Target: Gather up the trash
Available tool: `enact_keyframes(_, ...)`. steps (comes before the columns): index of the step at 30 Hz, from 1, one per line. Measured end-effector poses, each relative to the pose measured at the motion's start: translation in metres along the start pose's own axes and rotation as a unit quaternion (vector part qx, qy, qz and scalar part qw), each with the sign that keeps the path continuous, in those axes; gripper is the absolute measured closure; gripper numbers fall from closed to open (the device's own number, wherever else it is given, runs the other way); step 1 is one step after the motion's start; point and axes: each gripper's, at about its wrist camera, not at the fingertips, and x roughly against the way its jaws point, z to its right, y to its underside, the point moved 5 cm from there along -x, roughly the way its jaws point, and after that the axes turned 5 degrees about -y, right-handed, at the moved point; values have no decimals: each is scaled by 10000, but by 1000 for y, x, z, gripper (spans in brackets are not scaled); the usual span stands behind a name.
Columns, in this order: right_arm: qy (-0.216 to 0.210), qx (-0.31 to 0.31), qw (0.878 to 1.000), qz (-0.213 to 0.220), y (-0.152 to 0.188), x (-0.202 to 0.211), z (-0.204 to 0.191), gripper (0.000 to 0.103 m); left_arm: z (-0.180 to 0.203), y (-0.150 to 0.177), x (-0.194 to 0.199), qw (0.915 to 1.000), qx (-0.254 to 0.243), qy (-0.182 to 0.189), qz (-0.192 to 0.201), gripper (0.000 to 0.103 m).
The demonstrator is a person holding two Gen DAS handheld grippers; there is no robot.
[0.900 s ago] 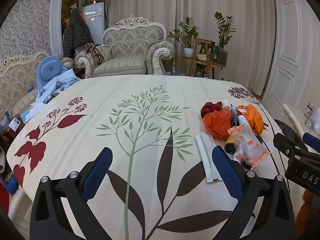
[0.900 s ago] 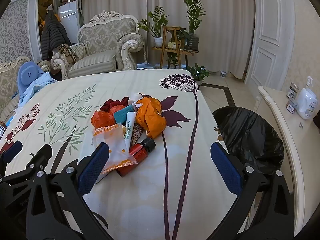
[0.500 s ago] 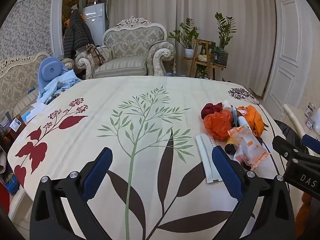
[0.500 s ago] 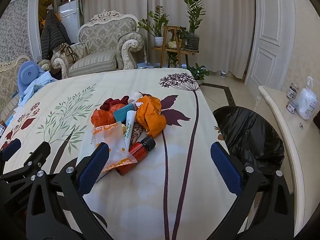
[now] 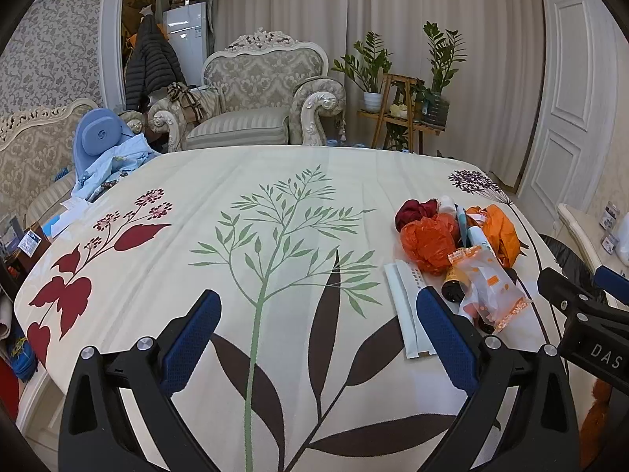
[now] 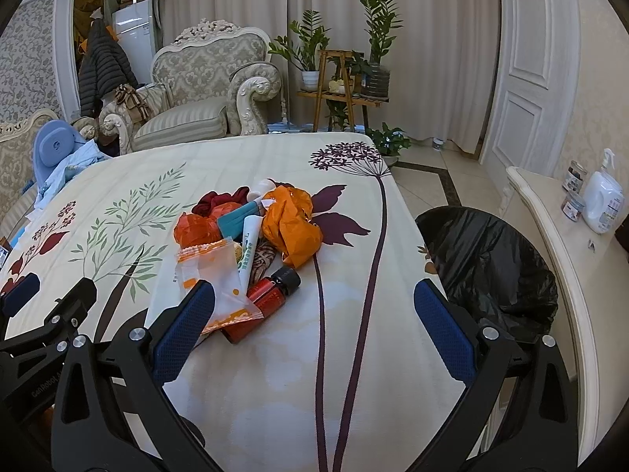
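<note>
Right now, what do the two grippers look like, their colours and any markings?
Both the left gripper and the right gripper have black angular frames, silver screws and dark blue textured pads on the fingers. White letters "DAS" mark the right gripper's side in the left view. No sleeves or cables show.

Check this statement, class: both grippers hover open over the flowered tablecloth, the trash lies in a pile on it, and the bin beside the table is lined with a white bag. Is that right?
Not quite. The bin is lined with a black bag, not a white one, as the right wrist view shows. The rest holds: the left gripper and the right gripper are open above the tablecloth, with the trash pile on it.
</note>
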Motion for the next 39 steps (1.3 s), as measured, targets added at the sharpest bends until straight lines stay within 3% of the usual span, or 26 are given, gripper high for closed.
enact_keyframes(39, 37, -22, 10000, -7, -4, 3, 11, 4, 6, 4, -5, 10000, 35, 47, -80, 6)
